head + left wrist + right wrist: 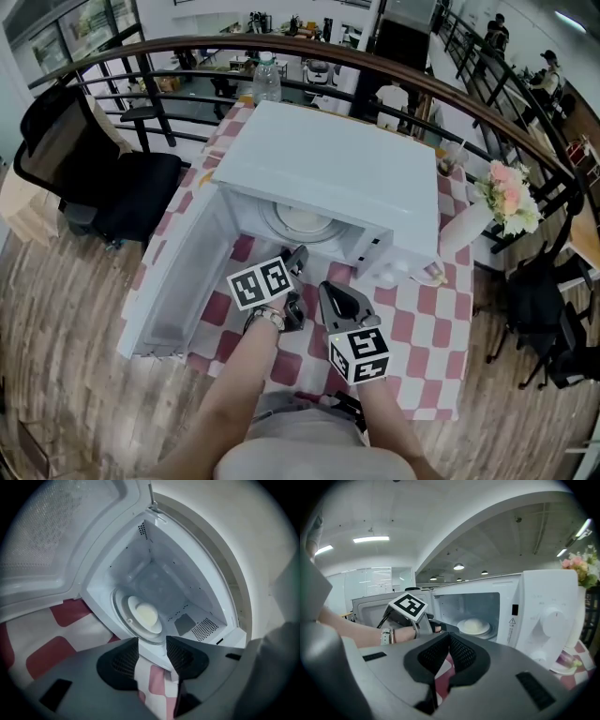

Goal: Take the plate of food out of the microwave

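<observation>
A white plate of pale, domed food sits inside the open microwave, the left gripper with jaws spread and empty, the right gripper with jaws pressed together.

- The plate is largely hidden under the microwave top in the head view.
- The food is seen only as a pale mound; its kind cannot be told.
- The microwave door is cut off by the left gripper view's edge.
- The contents of a small dish, clipped at the right gripper view's rim, cannot be identified.

The plate of food sits inside the open microwave.
</observation>
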Demonstrator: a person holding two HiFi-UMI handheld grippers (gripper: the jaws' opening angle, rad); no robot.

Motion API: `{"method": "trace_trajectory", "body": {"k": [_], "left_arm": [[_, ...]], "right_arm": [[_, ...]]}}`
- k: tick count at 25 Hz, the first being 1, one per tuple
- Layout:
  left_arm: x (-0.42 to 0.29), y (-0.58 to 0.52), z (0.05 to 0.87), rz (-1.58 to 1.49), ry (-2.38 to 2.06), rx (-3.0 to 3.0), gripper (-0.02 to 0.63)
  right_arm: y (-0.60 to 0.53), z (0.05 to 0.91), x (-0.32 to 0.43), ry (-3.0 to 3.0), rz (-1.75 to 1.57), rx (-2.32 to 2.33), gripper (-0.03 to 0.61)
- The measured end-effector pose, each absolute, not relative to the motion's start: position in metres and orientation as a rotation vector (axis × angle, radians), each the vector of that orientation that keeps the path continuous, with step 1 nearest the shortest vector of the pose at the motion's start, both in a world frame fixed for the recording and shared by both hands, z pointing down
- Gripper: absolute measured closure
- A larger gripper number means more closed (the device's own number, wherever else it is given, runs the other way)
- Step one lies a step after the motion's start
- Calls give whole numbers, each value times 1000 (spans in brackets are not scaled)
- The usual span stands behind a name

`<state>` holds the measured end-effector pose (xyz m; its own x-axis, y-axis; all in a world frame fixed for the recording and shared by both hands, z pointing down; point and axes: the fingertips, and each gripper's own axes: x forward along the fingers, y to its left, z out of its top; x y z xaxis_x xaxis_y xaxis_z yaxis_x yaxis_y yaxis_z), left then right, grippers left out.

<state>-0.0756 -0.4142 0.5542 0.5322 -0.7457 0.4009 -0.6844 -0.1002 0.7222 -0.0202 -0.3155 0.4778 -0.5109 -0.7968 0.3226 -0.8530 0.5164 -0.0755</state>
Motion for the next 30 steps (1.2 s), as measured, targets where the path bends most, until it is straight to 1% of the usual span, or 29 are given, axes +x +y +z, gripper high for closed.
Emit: {"method": "trace_trajectory", "body": {"k": [5, 6, 9, 16, 20, 24, 27, 30], "left_arm": [[-77, -427, 565, -131, -1158, 1729, 431], [-78, -430, 566, -144, -1151, 1710, 420], [-78, -438, 572, -177, -1130, 1640, 357], [-81, -453, 583, -317, -1087, 1458, 350], [-82, -455, 585, -330, -1085, 1407, 351], [-80, -458, 583, -302, -1104, 1361, 308], [-77, -459, 583, -281, -1108, 1334, 294], [-75, -457, 588, -276, -1092, 1297, 267]], "right_arm": [[-319, 484, -16, -2501, 352, 1391, 554], [-320, 485, -16, -2499, 356, 1390, 554], [-322, 488, -13, -2494, 369, 1391, 554], [-327, 493, -8, -2487, 406, 1396, 554], [-331, 497, -7, -2488, 431, 1405, 554], [-332, 499, -9, -2487, 442, 1403, 554], [-332, 501, -8, -2486, 455, 1413, 554], [-332, 502, -6, -2483, 469, 1422, 554]]}}
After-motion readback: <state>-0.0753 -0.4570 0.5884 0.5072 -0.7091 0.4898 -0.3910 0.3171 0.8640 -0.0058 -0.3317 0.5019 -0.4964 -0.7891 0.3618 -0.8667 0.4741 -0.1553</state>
